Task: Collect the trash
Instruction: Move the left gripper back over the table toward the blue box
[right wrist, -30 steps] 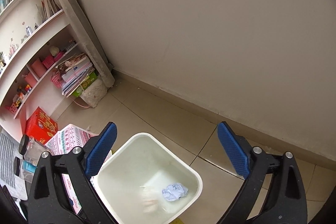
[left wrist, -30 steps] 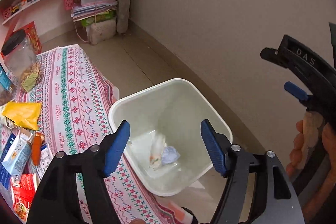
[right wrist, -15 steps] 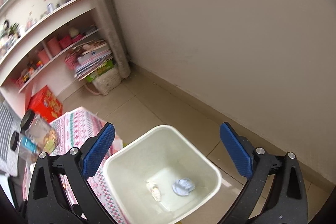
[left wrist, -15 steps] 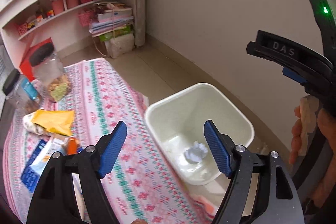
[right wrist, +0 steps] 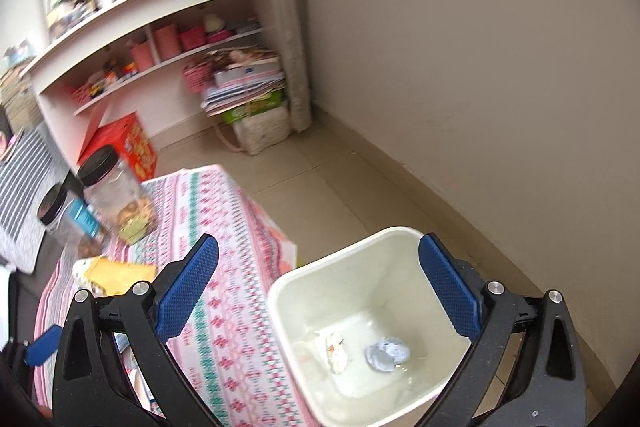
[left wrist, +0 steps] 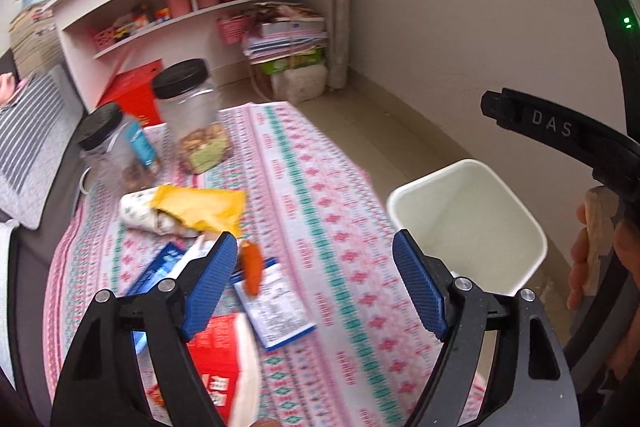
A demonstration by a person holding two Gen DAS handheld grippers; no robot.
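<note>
Opening over the patterned cloth [left wrist: 320, 195], the left gripper [left wrist: 316, 287] holds nothing; the right gripper [right wrist: 320, 291] gapes empty too. White bin [right wrist: 280, 301] at four o'clock of the table (two scraps [right wrist: 362, 349] inside), wrappers [left wrist: 200, 211] at ten.

both wrist views angled down, close, sharing patterned tablecloth [left wrist: 304, 187] and white bin [right wrist: 288, 291]

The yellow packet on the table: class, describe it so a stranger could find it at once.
Start at the table with the pink patterned cloth. In front of the two black-lidded jars lies the yellow packet, flat across a white wrapper. It is the only plain yellow item there.
</note>
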